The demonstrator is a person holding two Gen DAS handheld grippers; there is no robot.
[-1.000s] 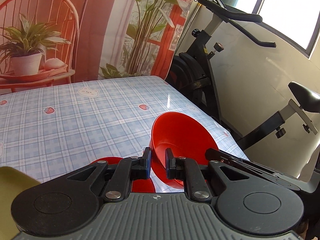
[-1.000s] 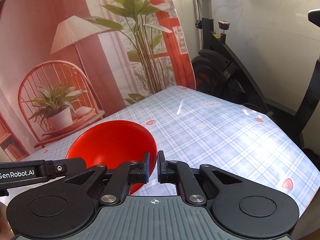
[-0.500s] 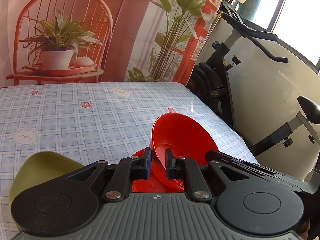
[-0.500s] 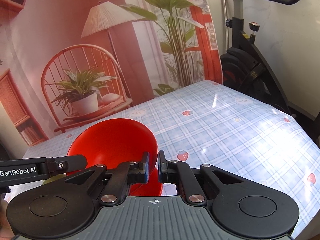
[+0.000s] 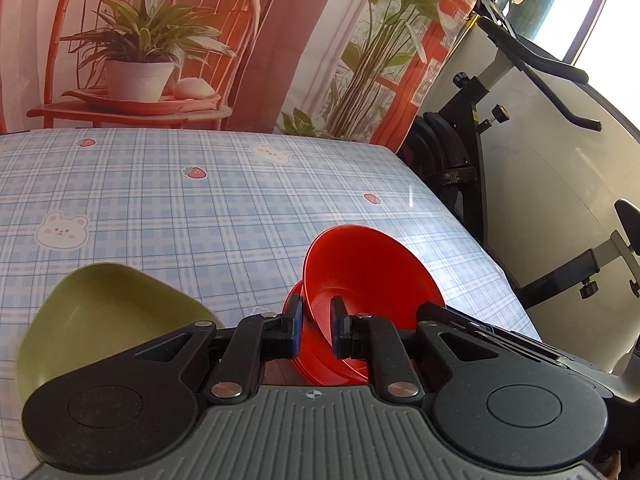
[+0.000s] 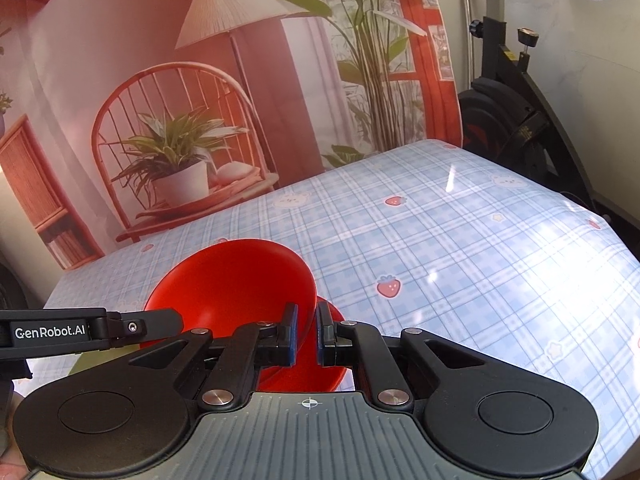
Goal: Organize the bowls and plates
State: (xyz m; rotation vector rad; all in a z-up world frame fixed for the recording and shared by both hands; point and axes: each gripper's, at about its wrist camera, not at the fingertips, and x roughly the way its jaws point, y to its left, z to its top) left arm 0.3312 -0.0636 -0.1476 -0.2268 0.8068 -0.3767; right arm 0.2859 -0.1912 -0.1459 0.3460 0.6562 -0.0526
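Blue-checked tablecloth [image 5: 168,208] spreads ahead of your two claws, and each, left claw [image 5: 313,330] and right claw [image 6: 303,338], is clenched on the rim of the tilted glossy red plastic bowl [image 5: 368,268] (a shared grip, likely to steady it), just over the red plastic plates [image 5: 316,360], apparently to nest it there, with the olive-green plastic bowl [image 5: 104,312] to the left claw's left.

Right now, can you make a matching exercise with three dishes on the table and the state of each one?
Things:
1. red bowl
2. green dish
3. red plate

States:
A. lies flat under the tilted dish
B. tilted, its rim pinched by both tools
C. rests on the tablecloth, not held

Pairs: 1-B, 2-C, 3-A
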